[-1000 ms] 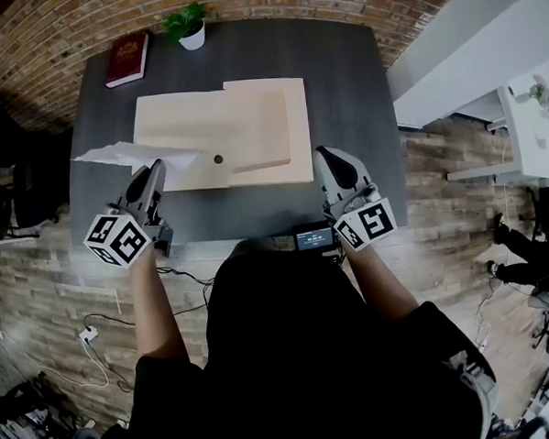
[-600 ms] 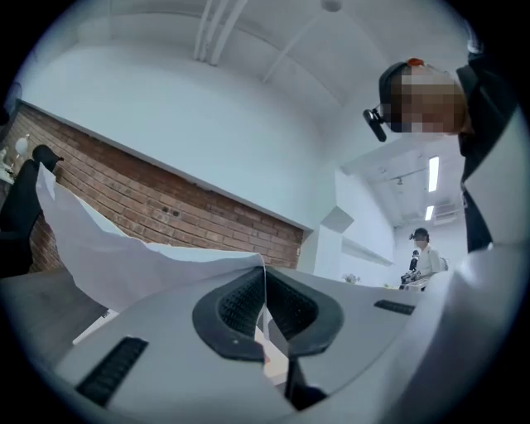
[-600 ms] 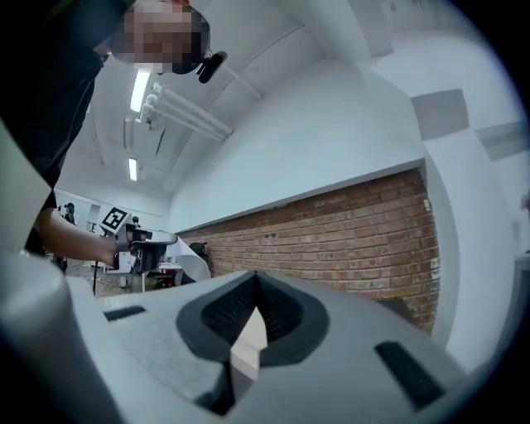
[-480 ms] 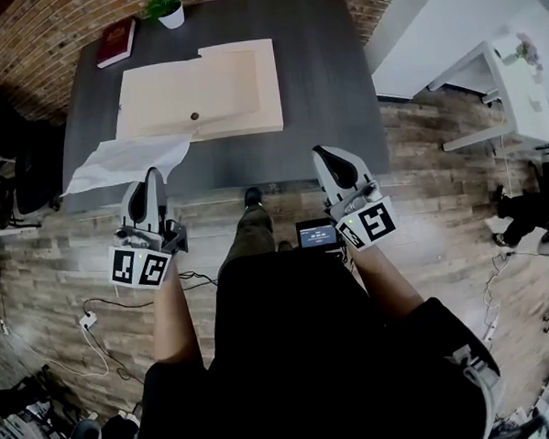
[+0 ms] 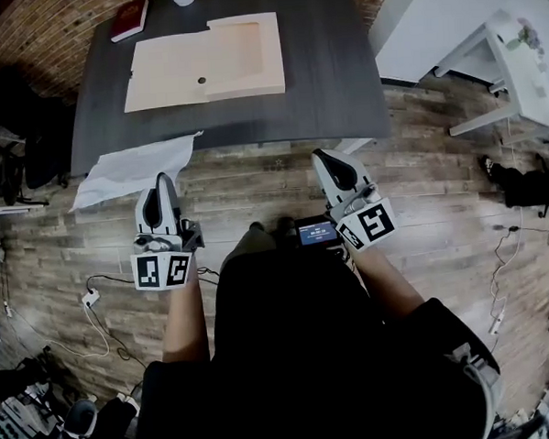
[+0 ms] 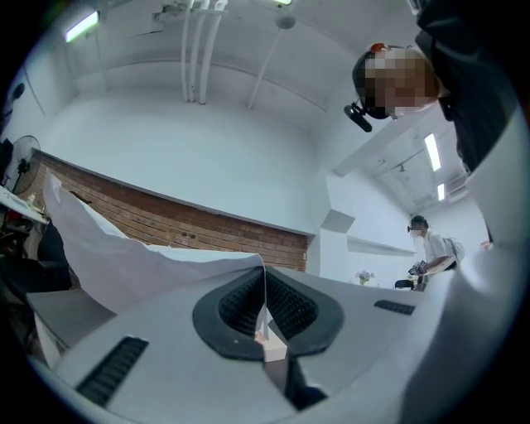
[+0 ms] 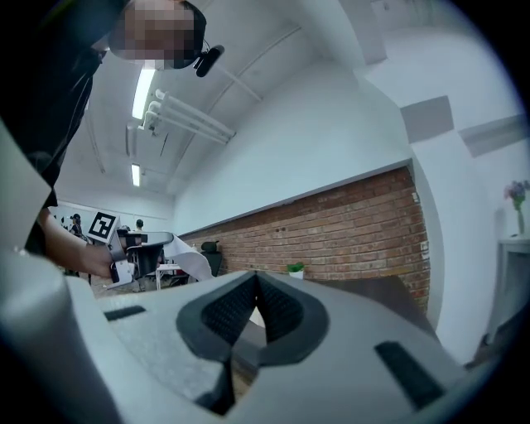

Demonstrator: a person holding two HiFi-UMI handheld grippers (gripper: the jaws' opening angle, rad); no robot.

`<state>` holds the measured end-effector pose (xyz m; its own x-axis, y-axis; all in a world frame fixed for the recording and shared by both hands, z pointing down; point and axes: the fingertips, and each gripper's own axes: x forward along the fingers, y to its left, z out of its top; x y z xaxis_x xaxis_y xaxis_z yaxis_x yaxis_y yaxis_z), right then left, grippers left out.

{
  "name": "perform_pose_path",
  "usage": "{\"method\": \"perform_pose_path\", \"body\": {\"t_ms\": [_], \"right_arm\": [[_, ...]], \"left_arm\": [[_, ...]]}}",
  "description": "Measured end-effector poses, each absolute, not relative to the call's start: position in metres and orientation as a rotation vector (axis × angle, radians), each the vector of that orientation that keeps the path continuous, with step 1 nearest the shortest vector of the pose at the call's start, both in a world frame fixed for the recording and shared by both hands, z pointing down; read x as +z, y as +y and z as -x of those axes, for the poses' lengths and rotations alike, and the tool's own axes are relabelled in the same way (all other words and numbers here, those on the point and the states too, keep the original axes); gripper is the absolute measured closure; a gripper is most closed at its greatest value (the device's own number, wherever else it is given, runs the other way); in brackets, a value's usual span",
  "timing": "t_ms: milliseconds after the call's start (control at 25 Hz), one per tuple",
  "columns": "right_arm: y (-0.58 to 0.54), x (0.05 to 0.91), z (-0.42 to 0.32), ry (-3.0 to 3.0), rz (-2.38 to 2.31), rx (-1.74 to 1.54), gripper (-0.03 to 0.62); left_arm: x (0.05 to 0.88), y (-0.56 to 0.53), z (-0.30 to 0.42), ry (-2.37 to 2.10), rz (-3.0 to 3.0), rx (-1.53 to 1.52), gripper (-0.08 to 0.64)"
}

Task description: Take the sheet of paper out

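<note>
The jaws of the left gripper [image 6: 263,286] are closed on one edge of the sheet of paper [image 6: 124,261]. The thin white sheet stands up between the ribbed pads and spreads away to the left. The jaws of the right gripper [image 7: 255,291] are pressed together with nothing between them.

In the head view the sheet hangs limp from the left gripper above the wooden floor [image 5: 254,183], in front of the near edge of the dark table [image 5: 327,83]. It is well apart from the flat wooden box [image 5: 202,57] that lies on the table.

I judge that the taking out itself is done, because the paper is fully clear of the box. What remains is probably only to lay it down somewhere. That calls for a firm pinch until the sheet rests flat, because it is held at one edge only and it can fold or slip.
</note>
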<state>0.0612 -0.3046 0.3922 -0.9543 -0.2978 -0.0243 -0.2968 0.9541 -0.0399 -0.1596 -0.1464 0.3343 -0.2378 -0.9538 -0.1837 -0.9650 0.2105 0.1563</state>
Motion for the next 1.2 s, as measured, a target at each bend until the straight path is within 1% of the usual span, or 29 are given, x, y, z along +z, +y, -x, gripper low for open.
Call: {"method": "perform_pose_path", "body": {"t_ms": [240,560,760,920,1200], "right_arm": [[-0.248,0.393,-0.068,3.088,0.470,-0.050,0.589],[-0.151,0.385,-0.061,3.094,0.562,-0.006,0.589],[-0.074,0.403,-0.060,3.131,0.586,-0.032,0.589],[-0.018,0.414,-0.062,3.177,0.578,-0.042,0.589],[0.029,0.418,-0.079,3.217,0.574,-0.017,0.589]], "left_arm": [[0.347,-0.102,0.142,2.398,1.891,0.356,0.566],[0.363,-0.022,0.138,2.349,1.984,0.313,0.566],[0.368,0.047,0.140,2.330,2.016,0.375,0.566],[0.394,0.092,0.136,2.345,2.073,0.378,0.566],[0.416,0.143,0.113,2.375,2.098,0.428,0.566]]}}
